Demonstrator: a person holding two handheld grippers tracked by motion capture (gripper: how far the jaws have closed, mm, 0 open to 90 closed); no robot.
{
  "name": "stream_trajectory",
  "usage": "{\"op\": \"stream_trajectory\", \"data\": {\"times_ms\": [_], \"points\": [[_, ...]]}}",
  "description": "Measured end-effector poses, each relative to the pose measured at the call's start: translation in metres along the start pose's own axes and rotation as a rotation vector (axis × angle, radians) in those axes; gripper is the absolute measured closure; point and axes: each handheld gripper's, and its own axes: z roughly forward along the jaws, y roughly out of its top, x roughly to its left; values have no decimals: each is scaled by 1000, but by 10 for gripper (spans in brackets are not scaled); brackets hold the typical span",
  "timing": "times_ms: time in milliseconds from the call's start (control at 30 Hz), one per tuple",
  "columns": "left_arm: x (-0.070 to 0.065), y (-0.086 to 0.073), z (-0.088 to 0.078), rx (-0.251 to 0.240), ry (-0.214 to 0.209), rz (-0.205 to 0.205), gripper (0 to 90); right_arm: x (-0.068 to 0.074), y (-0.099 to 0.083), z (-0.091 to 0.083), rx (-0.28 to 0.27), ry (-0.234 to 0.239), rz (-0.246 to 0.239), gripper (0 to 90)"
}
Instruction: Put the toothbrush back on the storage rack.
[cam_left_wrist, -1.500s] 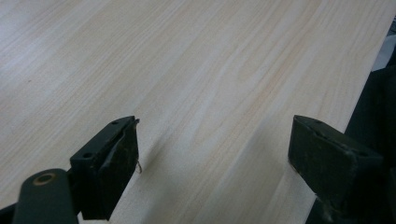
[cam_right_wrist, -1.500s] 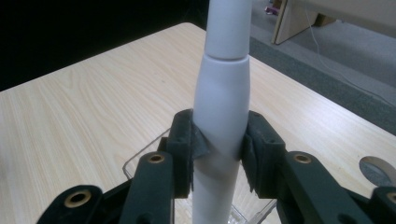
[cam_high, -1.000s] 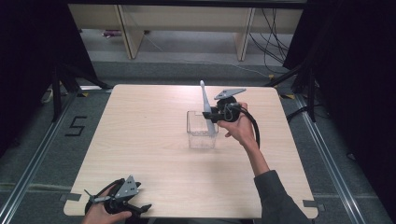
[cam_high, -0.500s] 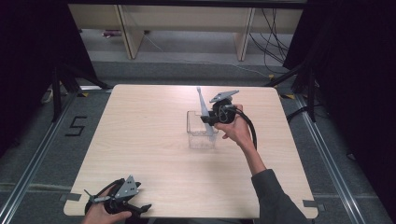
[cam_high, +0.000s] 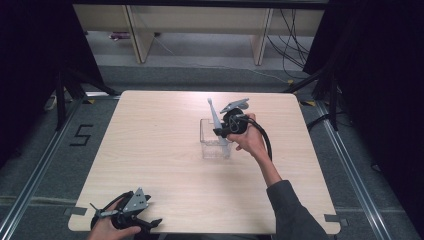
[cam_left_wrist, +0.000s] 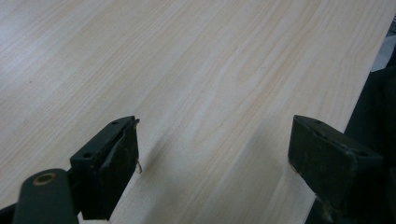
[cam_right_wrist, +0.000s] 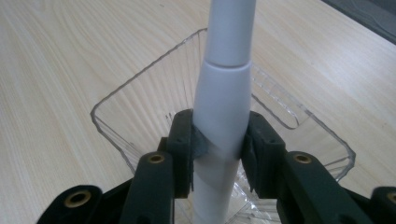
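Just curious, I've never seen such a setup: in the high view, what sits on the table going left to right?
Black left gripper with grey plate → clear plastic box → black right gripper gripping a pale grey toothbrush-like handle.

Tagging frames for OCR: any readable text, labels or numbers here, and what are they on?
"5": black tape digit on the grey floor, left of the table.
No print can be seen on the clear container, the grey-white electric toothbrush, the right gripper or the left gripper.
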Motion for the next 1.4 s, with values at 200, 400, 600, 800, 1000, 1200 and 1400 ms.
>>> {"op": "stream_trajectory", "data": {"times_ms": [200,400,600,800,1000,1200,1400], "points": [[0,0,0,-1,-1,0,157,1,0,8,24,4,22,671],[0,0,0,1,-1,1,157,2,2,12,49,3,13,670],[0,0,0,0,0,1,158,1,5,18,49,13,19,669],[-1,0,0,-10,6,-1,157,6,9,22,75,-10,9,668],[-1,0,0,-11,5,-2,157,6,13,29,84,-14,-6,667],[-1,0,0,-11,5,-1,157,7,15,31,95,-20,-5,667],[-1,0,0,-12,4,-1,157,6,15,32,94,-20,-1,666]]}}
